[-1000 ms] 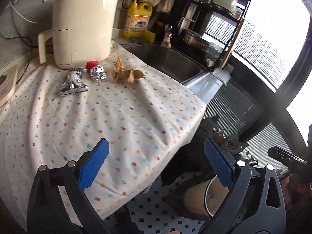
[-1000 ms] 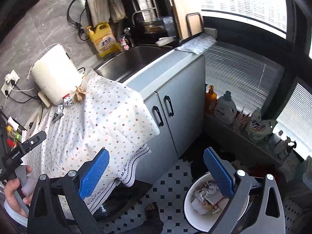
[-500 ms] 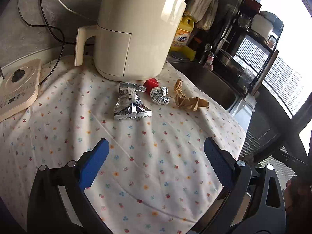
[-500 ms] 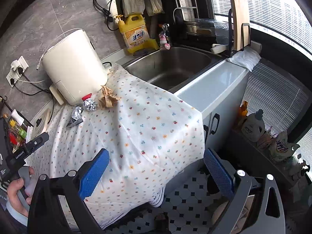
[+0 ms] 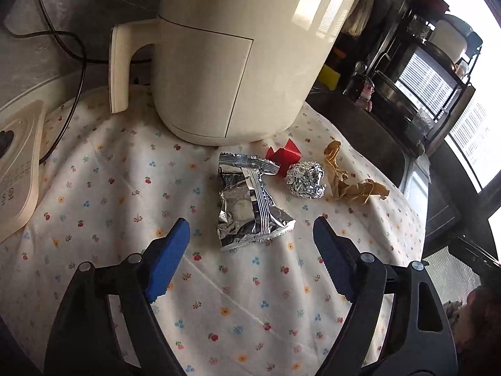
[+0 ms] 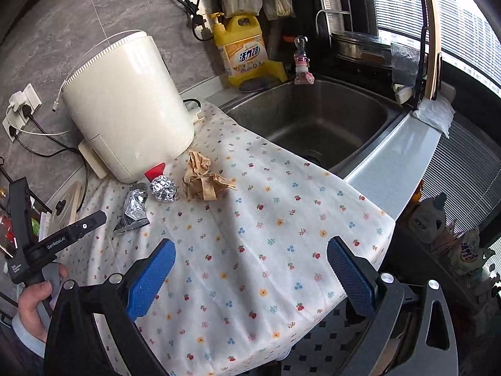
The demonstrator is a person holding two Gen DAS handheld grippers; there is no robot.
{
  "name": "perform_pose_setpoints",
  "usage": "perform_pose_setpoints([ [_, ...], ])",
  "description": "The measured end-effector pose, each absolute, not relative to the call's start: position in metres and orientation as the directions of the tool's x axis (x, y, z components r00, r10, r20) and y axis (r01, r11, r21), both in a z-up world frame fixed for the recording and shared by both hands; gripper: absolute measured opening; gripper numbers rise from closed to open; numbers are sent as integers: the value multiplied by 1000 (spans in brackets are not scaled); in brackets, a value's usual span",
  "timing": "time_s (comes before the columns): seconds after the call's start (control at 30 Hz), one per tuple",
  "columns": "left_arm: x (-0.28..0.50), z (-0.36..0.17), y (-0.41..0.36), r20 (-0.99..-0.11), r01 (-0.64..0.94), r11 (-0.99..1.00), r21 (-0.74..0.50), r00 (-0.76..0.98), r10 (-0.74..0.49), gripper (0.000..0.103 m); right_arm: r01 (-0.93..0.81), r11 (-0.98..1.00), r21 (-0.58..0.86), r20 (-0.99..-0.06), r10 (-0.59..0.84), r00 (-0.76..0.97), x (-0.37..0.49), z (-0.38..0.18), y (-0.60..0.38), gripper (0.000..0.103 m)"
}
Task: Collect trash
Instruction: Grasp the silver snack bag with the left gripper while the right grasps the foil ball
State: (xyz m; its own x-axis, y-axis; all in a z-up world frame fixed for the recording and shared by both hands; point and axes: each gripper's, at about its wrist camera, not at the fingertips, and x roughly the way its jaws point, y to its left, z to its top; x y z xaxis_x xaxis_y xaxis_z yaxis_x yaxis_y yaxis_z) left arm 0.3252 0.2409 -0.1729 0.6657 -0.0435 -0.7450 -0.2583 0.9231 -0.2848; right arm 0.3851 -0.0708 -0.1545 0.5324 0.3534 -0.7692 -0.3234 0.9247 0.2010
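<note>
A silver foil snack wrapper (image 5: 250, 203) lies on the flowered cloth (image 5: 125, 188), just ahead of my left gripper (image 5: 250, 235). Its jaws are closing and nothing sits between them. Right of the wrapper are a foil ball (image 5: 305, 180), a red scrap (image 5: 285, 153) and crumpled brown paper (image 5: 347, 178). The right wrist view shows the same wrapper (image 6: 133, 208), foil ball (image 6: 163, 189), red scrap (image 6: 155, 170) and brown paper (image 6: 203, 178). My right gripper (image 6: 250, 266) is open and empty above the cloth's near part. A person's hand (image 6: 34, 300) holds the left gripper's handle.
A cream appliance (image 5: 238, 53) stands right behind the trash. A flat cream device (image 5: 15, 169) lies at the left. The steel sink (image 6: 319, 119) is at the right, a yellow detergent bottle (image 6: 245, 50) behind it. Tiled floor (image 6: 322, 347) lies below the cloth's edge.
Both grippers have swung from the floor and bin over to the cloth-covered counter. The trash now looms close before the left gripper, whose jaws have narrowed.
</note>
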Motion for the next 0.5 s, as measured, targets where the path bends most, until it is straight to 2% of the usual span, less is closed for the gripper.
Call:
perform_pose_setpoints([
  [0.27,361,-202,244,-791,-246,935,-256,609,-57,73,-309,931,194,-780,337,527,398,-159,-60,95],
  [0.33,365,-209,244,-806,-247,935,-254,588,-64,54,-316,929,195,-781,341,522,401,-159,-55,95],
  [0.37,364,-208,244,-807,-250,940,-234,588,-44,42,-323,926,194,-780,345,521,402,-158,-51,95],
  [0.4,365,-207,243,-810,-239,941,-240,583,-58,35,-332,923,194,-779,351,520,404,-157,-46,95],
  [0.5,357,-197,246,-798,-245,942,-228,602,-37,30,-369,909,196,-774,374,511,408,-155,-29,94],
])
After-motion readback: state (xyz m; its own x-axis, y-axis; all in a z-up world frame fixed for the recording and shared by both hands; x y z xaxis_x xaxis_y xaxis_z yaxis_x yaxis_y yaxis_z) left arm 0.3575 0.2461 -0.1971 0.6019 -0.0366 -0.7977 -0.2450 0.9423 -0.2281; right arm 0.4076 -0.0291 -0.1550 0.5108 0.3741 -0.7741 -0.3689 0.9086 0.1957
